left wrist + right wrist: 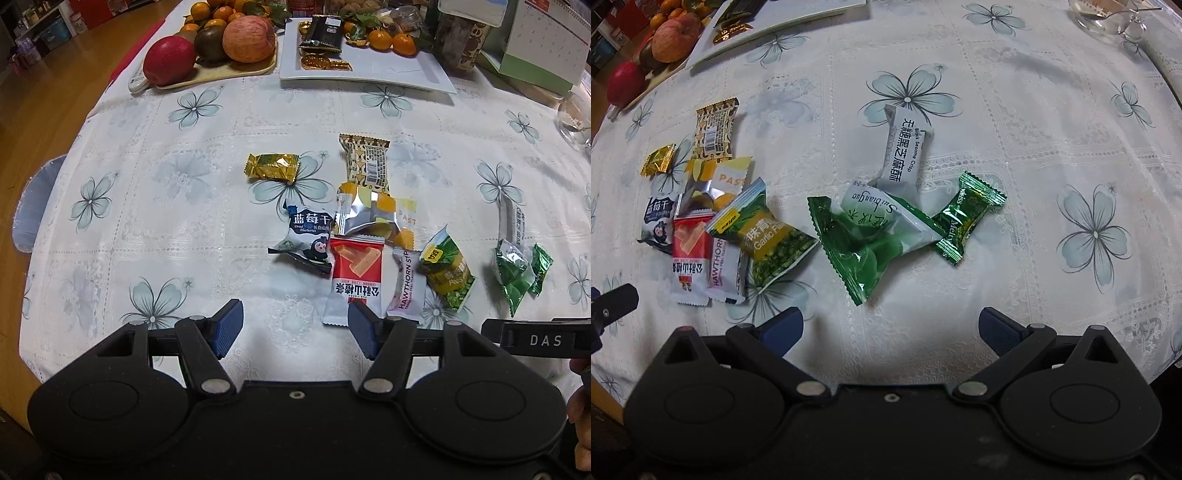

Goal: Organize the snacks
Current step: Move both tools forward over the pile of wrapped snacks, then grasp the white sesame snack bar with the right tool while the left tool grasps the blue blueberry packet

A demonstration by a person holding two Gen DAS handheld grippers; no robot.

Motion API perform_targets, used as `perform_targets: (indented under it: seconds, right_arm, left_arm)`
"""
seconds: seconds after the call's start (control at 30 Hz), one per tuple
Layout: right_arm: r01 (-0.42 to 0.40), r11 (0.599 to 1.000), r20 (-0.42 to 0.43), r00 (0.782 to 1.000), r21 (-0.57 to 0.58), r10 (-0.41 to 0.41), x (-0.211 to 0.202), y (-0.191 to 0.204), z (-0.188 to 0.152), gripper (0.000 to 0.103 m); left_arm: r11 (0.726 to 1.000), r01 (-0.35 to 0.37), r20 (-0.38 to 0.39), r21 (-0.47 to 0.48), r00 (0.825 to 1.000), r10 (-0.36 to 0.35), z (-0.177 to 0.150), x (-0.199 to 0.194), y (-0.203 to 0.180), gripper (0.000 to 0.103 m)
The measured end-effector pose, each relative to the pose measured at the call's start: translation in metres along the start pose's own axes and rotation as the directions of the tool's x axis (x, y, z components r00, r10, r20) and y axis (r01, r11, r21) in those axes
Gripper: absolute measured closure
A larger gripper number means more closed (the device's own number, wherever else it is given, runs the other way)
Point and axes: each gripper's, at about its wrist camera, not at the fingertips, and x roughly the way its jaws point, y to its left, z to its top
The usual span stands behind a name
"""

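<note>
Wrapped snacks point(324, 37) on white tray point(406, 75)

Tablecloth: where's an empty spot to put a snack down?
Bare tablecloth lies left of the gold candy and blueberry packet, and between that candy and the white tray. It is crowded around the red hawthorn packet.

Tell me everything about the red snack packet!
The red snack packet is a flat, shiny plastic pouch, red on top with a picture of orange slices, white below with dark Chinese writing and crimped ends. It is sealed and lies flat on the flowery tablecloth. The Hawthorn packet lies against one side, the blueberry packet sits just beside the other, and a silvery yellow wrapper overlaps its top.
</note>
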Motion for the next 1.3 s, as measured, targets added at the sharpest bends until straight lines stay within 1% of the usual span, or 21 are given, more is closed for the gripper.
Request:
perform_targets:
  seconds: [0.07,0.17,0.33,0.43,0.53,0.77,0.97,1.03,1.07,1.13,1.17,1.23,1.27,1.3]
  right_arm:
    - [-0.004,1.000,-0.010,1.000,0.007,0.004,0.004,0.000,0.000,0.000]
    - [-0.005,1.000,-0.015,1.000,0.005,0.005,0.013,0.003,0.001,0.000]
    - [0.039,0.999,0.001,0.999,-0.028,-0.039,0.019,0.013,-0.003,0.000]
    - [0.078,0.995,0.001,0.997,-0.063,-0.078,0.022,0.023,-0.006,0.000]
    - [0.073,0.996,0.016,0.997,-0.046,-0.073,0.023,0.023,-0.009,0.000]
    - [0.081,0.996,0.012,0.997,-0.027,-0.080,0.023,0.022,-0.009,0.000]
    - [0.062,0.995,-0.026,0.998,-0.073,-0.064,0.023,0.022,-0.005,0.000]
    - [0.051,0.997,-0.048,0.997,-0.061,-0.054,0.021,0.018,-0.003,0.000]
    - [0.043,0.998,-0.063,0.997,-0.045,-0.046,0.019,0.015,-0.003,0.004]
    - [0.034,0.999,-0.071,0.997,-0.026,-0.036,0.010,0.009,-0.001,0.007]
    - [0.040,0.999,-0.049,0.998,-0.028,-0.042,0.001,0.006,0.000,0.007]
    - [0.085,0.995,0.038,0.996,-0.044,-0.083,-0.021,0.003,0.003,0.007]
    - [0.110,0.993,0.092,0.990,-0.049,-0.105,-0.033,0.003,0.005,0.007]
    - [0.136,0.989,0.153,0.980,-0.052,-0.127,-0.047,0.004,0.009,0.006]
  left_arm:
    - [1.000,0.016,-0.034,-0.021,0.999,-0.017,0.000,0.008,0.003,0.038]
    - [0.999,0.031,-0.109,-0.038,0.993,-0.035,-0.002,0.021,0.006,0.038]
    - [0.998,0.031,-0.146,-0.052,0.988,-0.039,-0.006,0.034,0.009,0.038]
    - [0.996,0.057,-0.153,-0.062,0.986,-0.066,-0.004,0.036,0.011,0.039]
    - [0.994,0.073,-0.159,-0.079,0.984,-0.085,0.002,0.040,0.011,0.039]
    - [0.988,0.090,-0.167,-0.128,0.980,-0.111,0.010,0.043,0.013,0.039]
    - [0.986,0.092,-0.138,-0.139,0.984,-0.111,0.015,0.035,0.014,0.039]
    - [0.986,0.093,-0.122,-0.141,0.986,-0.111,0.018,0.031,0.015,0.039]
    - [0.985,0.096,-0.112,-0.142,0.987,-0.113,0.020,0.028,0.017,0.039]
    - [0.984,0.103,-0.092,-0.145,0.989,-0.118,0.023,0.022,0.019,0.039]
    - [0.983,0.107,-0.082,-0.148,0.989,-0.120,0.025,0.019,0.021,0.039]
    - [0.982,0.104,-0.062,-0.155,0.991,-0.115,0.029,0.016,0.023,0.039]
    - [0.982,0.100,-0.053,-0.158,0.993,-0.109,0.029,0.013,0.024,0.039]
    - [0.982,0.096,-0.047,-0.160,0.993,-0.105,0.030,0.012,0.025,0.039]
